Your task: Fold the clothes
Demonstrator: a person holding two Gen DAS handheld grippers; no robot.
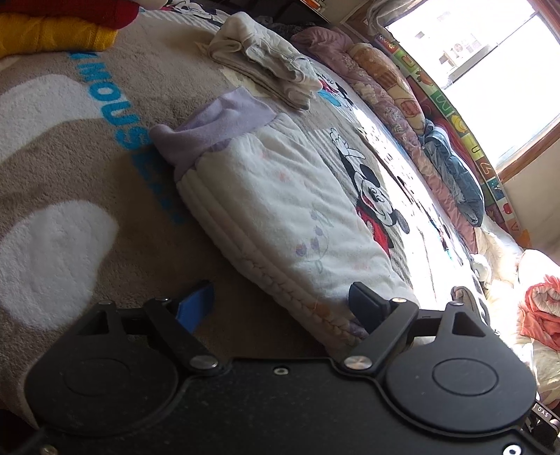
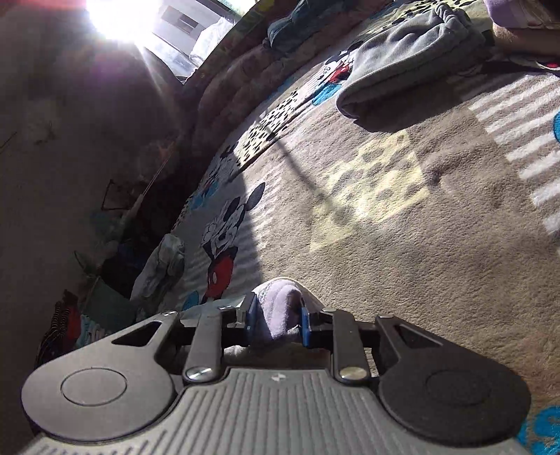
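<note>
Covering the bed, a Mickey-print blanket point(image 1: 70, 168) carries the folded white garment point(image 1: 280, 217), its lilac cuff beside the blue lettering. Left tongs point(image 1: 280, 306) gape, straddling its near end; right tongs point(image 2: 276, 320) pinch lilac cloth point(image 2: 276, 311).

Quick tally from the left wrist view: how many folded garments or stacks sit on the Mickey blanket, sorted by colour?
White and lilac: 1, the folded garment between the open fingers of the left hand-held gripper
Cream and grey: 1, the folded stack farther back
Red and yellow: 1, the knit pile at the top edge
Total: 3
</note>
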